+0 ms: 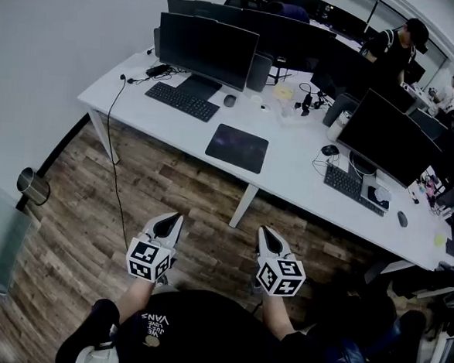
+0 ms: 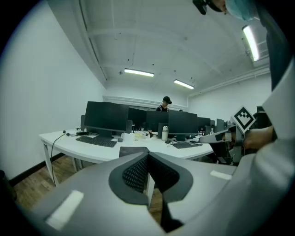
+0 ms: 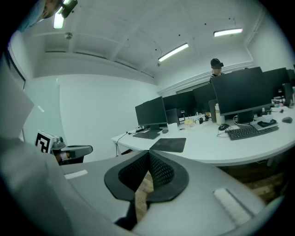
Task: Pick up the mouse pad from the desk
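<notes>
A dark rectangular mouse pad (image 1: 237, 147) lies flat near the front edge of the long white desk (image 1: 290, 170). It also shows in the left gripper view as the mouse pad (image 2: 131, 150) and in the right gripper view as the mouse pad (image 3: 168, 144). Both grippers hover over the wooden floor well short of the desk. My left gripper (image 1: 168, 223) is shut with nothing in it, and so is my right gripper (image 1: 269, 236). In their own views, the left gripper (image 2: 148, 155) and right gripper (image 3: 148, 154) have their jaws pressed together.
On the desk stand several black monitors (image 1: 207, 50), keyboards (image 1: 181, 101) (image 1: 353, 189), mice (image 1: 230, 100), a white bottle (image 1: 338, 125) and cables. A desk leg (image 1: 243, 204) stands below the pad. A person (image 1: 395, 47) stands at the far side. A metal bin (image 1: 33, 186) sits at left.
</notes>
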### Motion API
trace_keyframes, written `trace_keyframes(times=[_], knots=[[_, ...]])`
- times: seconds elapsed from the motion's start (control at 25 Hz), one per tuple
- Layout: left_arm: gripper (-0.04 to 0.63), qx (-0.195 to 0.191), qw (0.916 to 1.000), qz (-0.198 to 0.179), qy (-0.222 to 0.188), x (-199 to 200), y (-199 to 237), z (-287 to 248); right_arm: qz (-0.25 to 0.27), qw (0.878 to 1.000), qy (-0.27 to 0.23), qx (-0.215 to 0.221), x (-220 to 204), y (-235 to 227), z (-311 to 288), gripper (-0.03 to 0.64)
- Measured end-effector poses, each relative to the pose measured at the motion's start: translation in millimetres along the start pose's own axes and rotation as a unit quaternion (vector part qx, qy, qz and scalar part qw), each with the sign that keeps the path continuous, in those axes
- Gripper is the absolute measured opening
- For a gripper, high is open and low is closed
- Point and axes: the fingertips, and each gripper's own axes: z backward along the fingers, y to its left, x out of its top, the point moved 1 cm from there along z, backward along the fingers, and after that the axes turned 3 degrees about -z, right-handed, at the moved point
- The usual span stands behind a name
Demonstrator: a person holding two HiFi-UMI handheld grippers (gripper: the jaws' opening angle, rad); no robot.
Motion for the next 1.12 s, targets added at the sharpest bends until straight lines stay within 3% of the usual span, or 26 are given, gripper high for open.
trace_keyframes(times=[0.36, 0.48, 0.64, 1.12], knots=[[0.019, -0.008, 0.9998, 0.004, -0.017, -1, -19, -1, -0.023, 0.999, -0.026, 0.029, 5, -3, 2, 0.010], [0.132, -0.015, 0.9998, 0.012, -0.003, -9, -17, -7, -0.036, 0.999, -0.021, 0.033, 0, -2, -6, 0.123], [0.172, -0.036, 0.9992, 0.019, 0.006, -14, -9, -29, -0.045, 0.999, -0.017, 0.020, -1, -10, -24, 0.167], [0.186, -0.085, 0.9957, 0.025, 0.025, 4, 84, -132, -0.063, 0.997, -0.027, -0.038, 39, -27, -132, 0.172]])
